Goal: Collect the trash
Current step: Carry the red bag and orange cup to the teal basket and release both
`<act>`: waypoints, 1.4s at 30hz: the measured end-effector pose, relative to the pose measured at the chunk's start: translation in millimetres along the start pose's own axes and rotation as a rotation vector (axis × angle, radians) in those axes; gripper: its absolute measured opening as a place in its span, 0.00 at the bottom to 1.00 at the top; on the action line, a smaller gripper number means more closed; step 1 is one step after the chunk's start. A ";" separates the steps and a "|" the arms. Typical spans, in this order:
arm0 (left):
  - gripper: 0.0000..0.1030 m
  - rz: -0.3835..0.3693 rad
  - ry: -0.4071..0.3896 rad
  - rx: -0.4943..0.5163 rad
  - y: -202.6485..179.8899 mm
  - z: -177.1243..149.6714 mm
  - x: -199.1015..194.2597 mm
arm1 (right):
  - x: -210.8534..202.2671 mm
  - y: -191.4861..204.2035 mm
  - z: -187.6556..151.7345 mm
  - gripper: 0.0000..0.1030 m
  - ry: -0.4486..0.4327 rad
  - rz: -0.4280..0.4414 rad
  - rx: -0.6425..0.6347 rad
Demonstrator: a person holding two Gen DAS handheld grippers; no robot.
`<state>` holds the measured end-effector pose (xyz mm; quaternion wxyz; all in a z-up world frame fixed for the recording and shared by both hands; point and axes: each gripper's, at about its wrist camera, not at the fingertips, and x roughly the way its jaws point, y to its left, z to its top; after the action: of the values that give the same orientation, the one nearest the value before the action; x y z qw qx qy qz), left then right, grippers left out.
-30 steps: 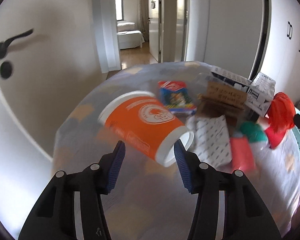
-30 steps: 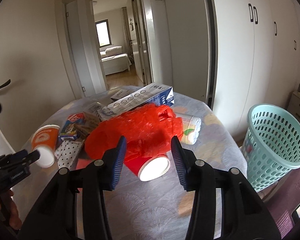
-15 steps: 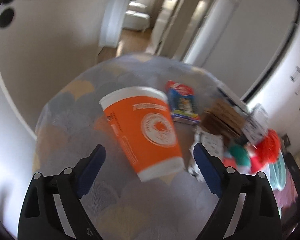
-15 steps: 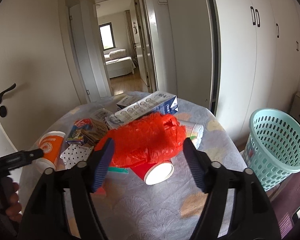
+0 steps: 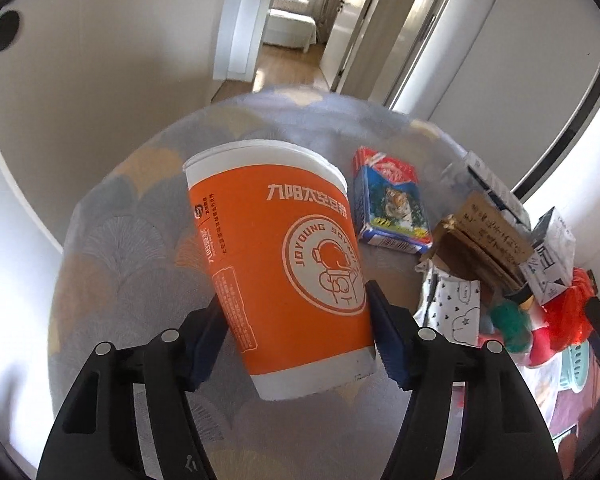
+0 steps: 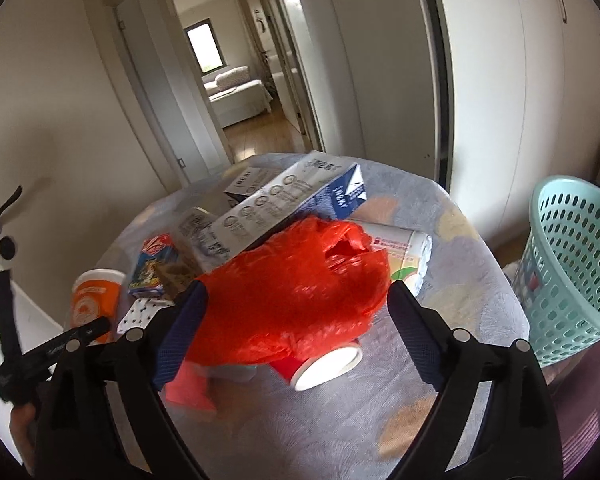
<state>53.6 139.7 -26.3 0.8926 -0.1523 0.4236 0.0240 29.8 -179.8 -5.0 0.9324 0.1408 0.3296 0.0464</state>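
An orange paper cup point(image 5: 284, 268) stands upright on the round table point(image 5: 140, 264). My left gripper point(image 5: 296, 332) has its pads touching both sides of the cup near its base. The cup also shows in the right wrist view point(image 6: 94, 300). My right gripper point(image 6: 296, 332) is open wide around a crumpled red plastic bag point(image 6: 300, 300), which lies over a red cup point(image 6: 324, 364) on its side. A teal trash basket point(image 6: 572, 268) stands on the floor to the right of the table.
On the table lie a blue tiger carton point(image 5: 392, 204), brown cardboard point(image 5: 484, 236), a milk carton point(image 6: 288, 204), a white dotted paper bag point(image 5: 456, 304) and a lying paper cup point(image 6: 404, 252). A door with a black handle point(image 6: 0, 212) is at the left.
The left gripper opened around the orange cup, set upright from lying tilted, then closed onto its base. The right gripper opened wide around the red bag.
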 end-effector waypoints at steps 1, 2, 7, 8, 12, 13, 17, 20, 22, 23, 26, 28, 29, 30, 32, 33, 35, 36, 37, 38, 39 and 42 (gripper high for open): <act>0.62 -0.008 -0.011 0.003 0.6 0.3 -5.3 | 2.1 -0.8 1.5 0.84 0.008 0.004 0.001; 0.62 -0.017 -0.024 0.008 -1.0 0.8 -10.4 | 4.9 -1.2 2.5 0.84 0.020 0.011 0.002; 0.62 -0.040 -0.110 0.081 -26.8 5.1 -38.4 | 14.1 -1.3 1.3 0.51 0.058 0.045 0.001; 0.62 -0.052 -0.126 0.100 -34.2 5.4 -44.2 | 14.1 -2.0 0.7 0.46 0.062 0.048 -0.001; 0.62 -0.091 -0.161 0.150 -58.3 5.8 -57.2 | 6.4 -2.5 -1.8 0.34 0.051 0.074 -0.007; 0.62 -0.099 -0.168 0.159 -63.5 5.8 -59.4 | 2.1 -3.5 -2.0 0.33 0.043 0.075 -0.008; 0.62 -0.146 -0.195 0.205 -88.9 6.2 -67.4 | -14.4 -5.6 -0.6 0.31 0.004 0.095 -0.009; 0.62 -0.185 -0.213 0.246 -111.7 6.4 -72.4 | -29.3 -10.7 3.1 0.31 -0.030 0.104 -0.001; 0.62 -0.210 -0.223 0.277 -128.9 4.6 -74.4 | -40.2 -15.8 5.6 0.31 -0.051 0.102 0.000; 0.62 -0.222 -0.225 0.291 -135.8 4.3 -74.7 | -46.3 -19.4 7.2 0.31 -0.065 0.095 0.000; 0.62 -0.266 -0.227 0.335 -163.3 -0.3 -77.8 | -62.0 -32.3 12.1 0.31 -0.104 0.064 0.013; 0.62 -0.297 -0.224 0.365 -185.3 -2.5 -76.9 | -71.1 -44.9 16.2 0.31 -0.127 0.041 0.028; 0.62 -0.319 -0.220 0.382 -198.6 -2.4 -75.4 | -75.7 -52.8 18.3 0.31 -0.141 0.019 0.037; 0.62 -0.334 -0.218 0.391 -204.9 -4.8 -76.3 | -79.0 -59.2 19.2 0.31 -0.152 -0.002 0.043; 0.62 -0.365 -0.207 0.413 -220.7 -10.2 -73.4 | -87.1 -76.5 22.5 0.31 -0.178 -0.057 0.061; 0.62 -0.383 -0.194 0.430 -236.3 -11.5 -68.6 | -91.5 -86.0 24.8 0.31 -0.186 -0.075 0.073; 0.62 -0.417 -0.168 0.455 -257.6 -15.0 -59.4 | -98.7 -107.1 27.3 0.31 -0.204 -0.113 0.108; 0.62 -0.429 -0.156 0.465 -265.2 -16.8 -55.4 | -101.0 -116.8 28.1 0.31 -0.210 -0.130 0.124; 0.62 -0.445 -0.138 0.477 -276.1 -19.4 -50.3 | -104.0 -128.7 29.7 0.31 -0.216 -0.154 0.144; 0.62 -0.460 -0.121 0.487 -286.0 -21.2 -45.6 | -106.6 -141.8 30.7 0.31 -0.222 -0.182 0.166; 0.62 -0.481 -0.095 0.499 -301.8 -24.0 -37.7 | -109.4 -155.4 31.2 0.31 -0.228 -0.215 0.191; 0.62 -0.525 -0.032 0.532 -335.3 -33.5 -19.1 | -110.9 -190.3 31.0 0.31 -0.231 -0.291 0.262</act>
<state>73.9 -187.7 52.6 0.8833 -0.0180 0.3474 -0.3144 -38.2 -388.8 29.0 0.9346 0.2161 0.2405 -0.1480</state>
